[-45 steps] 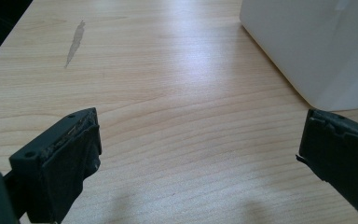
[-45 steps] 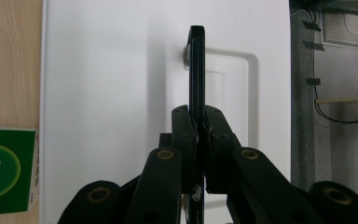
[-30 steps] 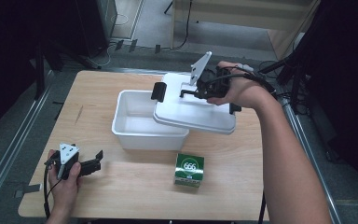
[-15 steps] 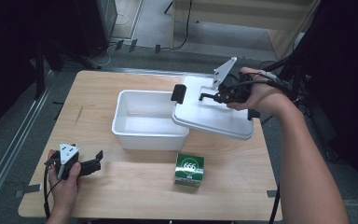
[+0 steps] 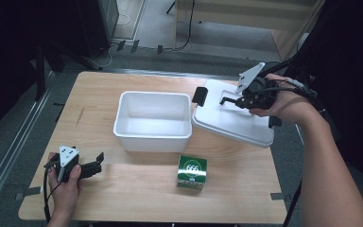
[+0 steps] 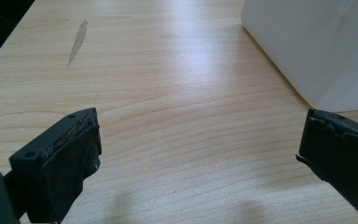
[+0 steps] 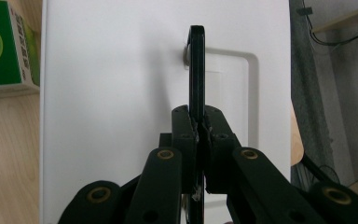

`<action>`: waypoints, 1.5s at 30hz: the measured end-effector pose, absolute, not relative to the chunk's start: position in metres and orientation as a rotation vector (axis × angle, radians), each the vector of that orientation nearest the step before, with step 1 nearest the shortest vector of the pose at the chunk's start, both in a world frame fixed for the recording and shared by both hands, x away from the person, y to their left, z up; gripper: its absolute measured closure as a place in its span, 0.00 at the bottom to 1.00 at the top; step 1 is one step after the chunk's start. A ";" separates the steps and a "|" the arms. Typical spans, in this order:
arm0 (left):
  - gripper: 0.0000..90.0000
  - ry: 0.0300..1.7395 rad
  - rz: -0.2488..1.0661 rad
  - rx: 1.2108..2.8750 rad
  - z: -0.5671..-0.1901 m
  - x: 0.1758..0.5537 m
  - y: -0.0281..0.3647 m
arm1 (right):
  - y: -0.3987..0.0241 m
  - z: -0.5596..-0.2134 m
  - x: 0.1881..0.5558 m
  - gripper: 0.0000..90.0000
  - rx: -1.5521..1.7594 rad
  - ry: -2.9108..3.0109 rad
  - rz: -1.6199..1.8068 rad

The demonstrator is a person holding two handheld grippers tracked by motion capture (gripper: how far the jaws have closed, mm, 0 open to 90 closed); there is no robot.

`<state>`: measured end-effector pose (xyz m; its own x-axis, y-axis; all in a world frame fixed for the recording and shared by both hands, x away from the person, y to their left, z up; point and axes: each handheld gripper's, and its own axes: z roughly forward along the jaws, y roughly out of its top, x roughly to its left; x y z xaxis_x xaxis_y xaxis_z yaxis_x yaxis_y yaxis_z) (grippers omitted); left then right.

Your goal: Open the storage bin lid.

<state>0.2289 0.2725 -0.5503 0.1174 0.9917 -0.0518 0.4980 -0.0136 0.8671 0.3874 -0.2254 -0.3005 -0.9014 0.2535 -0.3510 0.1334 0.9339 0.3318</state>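
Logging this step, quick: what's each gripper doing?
Left gripper: open, holding nothing.
Right gripper: closed on the handle of the white lid.

- Lid (image 5: 231,120): white plastic, rectangular, rounded corners, black latch clips at its ends, one clip (image 5: 200,95) showing on the end nearest the box. Shallow recessed panel on top with a thin black handle (image 7: 196,70) standing upright on edge in the middle.
- Lid off the box, tilted, its low edge at the table's right side, just right of the box, overhanging the right edge a bit. Whether it rests on the table can't be told.
- Box (image 5: 153,120): white, open top, empty, upright, mid-table, slightly toward the far edge. Lid's near end close beside its right wall; touching or not unclear.
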 end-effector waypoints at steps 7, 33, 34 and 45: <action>0.00 1.487 0.804 1.617 -0.550 0.229 0.273 | -0.253 -0.306 0.382 0.96 0.353 2.686 0.411; 0.00 1.488 0.808 1.621 -0.550 0.229 0.272 | -0.281 -0.357 0.379 0.96 0.443 2.722 0.402; 0.00 1.489 0.808 1.620 -0.550 0.229 0.272 | -0.281 -0.361 0.380 0.96 0.447 2.723 0.402; 0.00 1.490 0.812 1.622 -0.550 0.229 0.272 | -0.281 -0.396 0.384 0.96 0.485 2.749 0.403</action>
